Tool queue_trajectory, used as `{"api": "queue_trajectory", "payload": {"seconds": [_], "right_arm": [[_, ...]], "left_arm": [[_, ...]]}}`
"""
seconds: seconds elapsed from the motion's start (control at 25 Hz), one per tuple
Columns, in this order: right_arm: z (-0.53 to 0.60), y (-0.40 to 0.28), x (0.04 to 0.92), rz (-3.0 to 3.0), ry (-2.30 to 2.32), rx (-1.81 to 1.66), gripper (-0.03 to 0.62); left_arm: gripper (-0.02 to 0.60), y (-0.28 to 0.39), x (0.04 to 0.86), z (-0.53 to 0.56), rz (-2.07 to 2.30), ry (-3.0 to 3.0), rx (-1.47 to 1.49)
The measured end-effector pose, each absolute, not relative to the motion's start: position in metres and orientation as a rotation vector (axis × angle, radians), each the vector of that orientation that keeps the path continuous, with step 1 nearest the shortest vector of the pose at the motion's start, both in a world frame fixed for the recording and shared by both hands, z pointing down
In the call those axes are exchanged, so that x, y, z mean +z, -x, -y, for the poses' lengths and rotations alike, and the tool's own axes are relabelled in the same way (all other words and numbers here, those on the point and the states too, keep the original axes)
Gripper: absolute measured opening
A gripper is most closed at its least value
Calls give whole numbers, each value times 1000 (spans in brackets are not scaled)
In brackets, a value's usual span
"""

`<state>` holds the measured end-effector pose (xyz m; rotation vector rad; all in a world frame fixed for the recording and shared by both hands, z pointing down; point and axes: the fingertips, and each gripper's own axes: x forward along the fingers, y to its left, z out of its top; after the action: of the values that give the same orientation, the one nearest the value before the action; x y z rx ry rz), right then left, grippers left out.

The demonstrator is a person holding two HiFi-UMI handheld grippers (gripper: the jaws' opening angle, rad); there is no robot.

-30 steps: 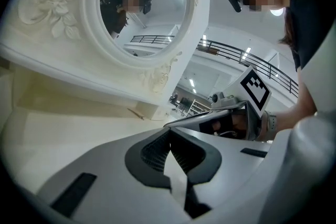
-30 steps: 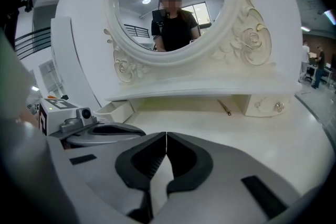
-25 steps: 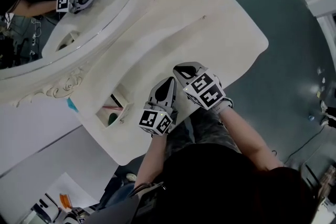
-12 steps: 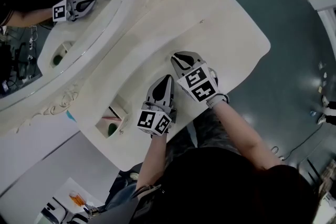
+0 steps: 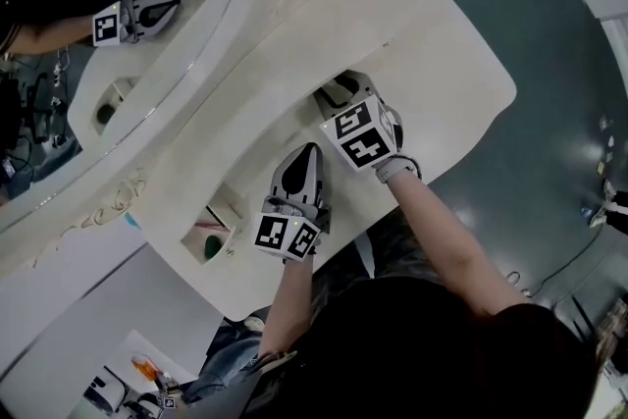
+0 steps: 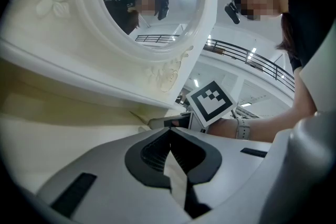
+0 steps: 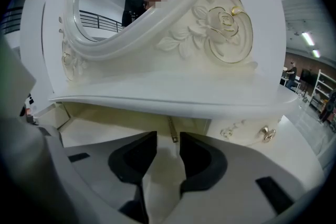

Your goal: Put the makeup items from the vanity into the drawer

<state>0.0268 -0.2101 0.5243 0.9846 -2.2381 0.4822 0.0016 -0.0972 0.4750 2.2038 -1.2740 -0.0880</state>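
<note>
My right gripper (image 5: 330, 93) hovers over the white vanity top (image 5: 442, 83), pointing at the raised back shelf. Its jaws have just been opening and now stand open with nothing pressed between the pads. In the right gripper view a thin brass-coloured stick (image 7: 172, 131) shows under the shelf, just beyond the gap between the jaws. My left gripper (image 5: 312, 152) stands nearer the front edge, shut and empty; its pads meet (image 6: 169, 132). An open compartment (image 5: 228, 208) at the left holds a red and a green item.
An oval mirror (image 5: 118, 25) in a carved white frame stands behind the shelf. A small gold knob (image 7: 268, 134) sits on the vanity front at the right. Grey floor (image 5: 549, 64) lies beyond the vanity's curved edge. My right gripper's marker cube (image 6: 210, 102) shows in the left gripper view.
My right gripper moved up and left toward the back shelf and its jaws went from shut to open. The left gripper shifted only slightly.
</note>
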Motion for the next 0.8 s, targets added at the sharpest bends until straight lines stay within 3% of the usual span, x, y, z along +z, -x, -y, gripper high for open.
{"api": "queue_trajectory", "payload": {"seconds": [0.56, 0.8], "right_arm": [[228, -23, 540, 2137, -992, 423, 131], [224, -19, 540, 2138, -947, 330, 47]], "left_arm": [[12, 7, 471, 100, 1302, -2178, -109], [14, 12, 467, 98, 1325, -2177, -121]]}}
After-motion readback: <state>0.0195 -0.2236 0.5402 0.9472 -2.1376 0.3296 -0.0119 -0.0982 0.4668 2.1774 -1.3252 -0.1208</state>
